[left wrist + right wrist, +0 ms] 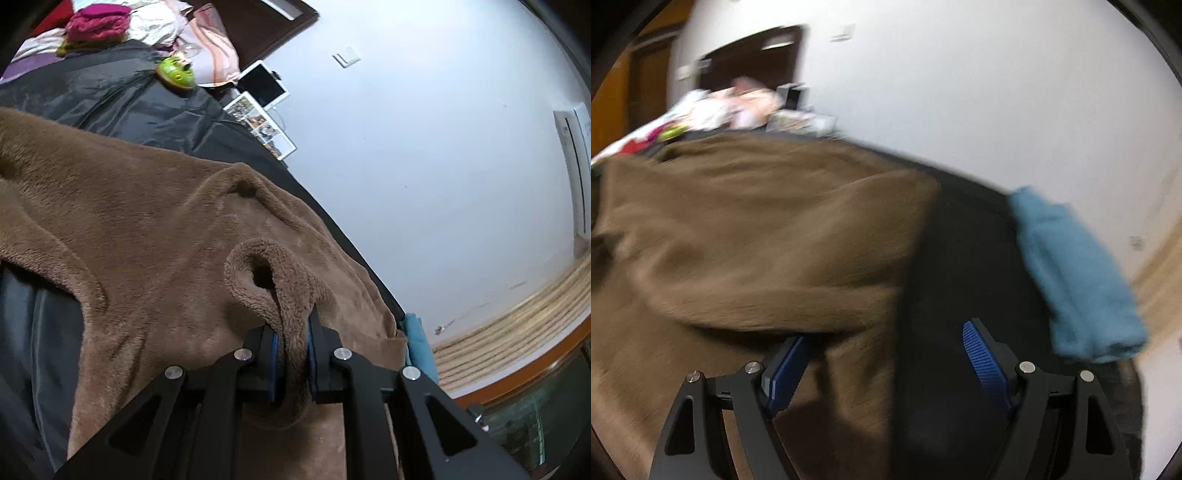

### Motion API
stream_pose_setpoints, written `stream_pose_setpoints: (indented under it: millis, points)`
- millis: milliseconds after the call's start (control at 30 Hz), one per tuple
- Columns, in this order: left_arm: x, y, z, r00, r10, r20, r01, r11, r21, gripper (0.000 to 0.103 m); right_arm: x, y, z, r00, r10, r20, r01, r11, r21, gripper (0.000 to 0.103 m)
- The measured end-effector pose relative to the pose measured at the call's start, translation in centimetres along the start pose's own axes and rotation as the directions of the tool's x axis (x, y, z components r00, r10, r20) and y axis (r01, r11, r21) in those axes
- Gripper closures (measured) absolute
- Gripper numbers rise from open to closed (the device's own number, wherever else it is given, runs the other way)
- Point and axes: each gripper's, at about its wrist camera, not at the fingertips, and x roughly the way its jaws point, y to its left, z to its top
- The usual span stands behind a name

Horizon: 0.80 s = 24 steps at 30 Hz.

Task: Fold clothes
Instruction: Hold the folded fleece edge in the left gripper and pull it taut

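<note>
A brown fleece garment (147, 229) lies spread over a dark sheet (110, 99) on a bed. My left gripper (293, 328) is shut on a bunched fold of that fleece, which loops up between the blue pads. In the right wrist view, which is blurred, the same brown garment (757, 229) fills the left and centre. My right gripper (886, 339) stands open over the garment's right edge, where the fleece meets the dark sheet (960, 258). Nothing is clamped between its blue pads (986, 365).
A folded blue cloth (1078, 273) lies at the bed's right edge, also seen as the blue cloth (419, 339). A green toy (176, 72), a pink garment (98, 22), a tablet (264, 86) and photo sheets (260, 123) sit at the far end. A white wall (424, 147) and wooden floor (517, 328) lie beyond.
</note>
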Motion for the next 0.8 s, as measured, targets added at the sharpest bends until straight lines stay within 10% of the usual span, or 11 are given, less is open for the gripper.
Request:
stream_pose_setpoints:
  millis: [333, 800]
  points:
    - [2.8, 0.1, -1.1, 0.994, 0.052, -0.097, -0.05, 0.999, 0.022, 0.089, -1.1, -3.3, -3.4, 0.998, 0.009, -0.057, -0.004, 0.996, 0.088, 0.02]
    - [2.8, 0.8, -0.8, 0.995, 0.018, -0.101, -0.019, 1.0, -0.005, 0.089, -2.8, 1.5, 1.8, 0.925, 0.378, 0.024, -0.379, 0.925, 0.016, 0.018]
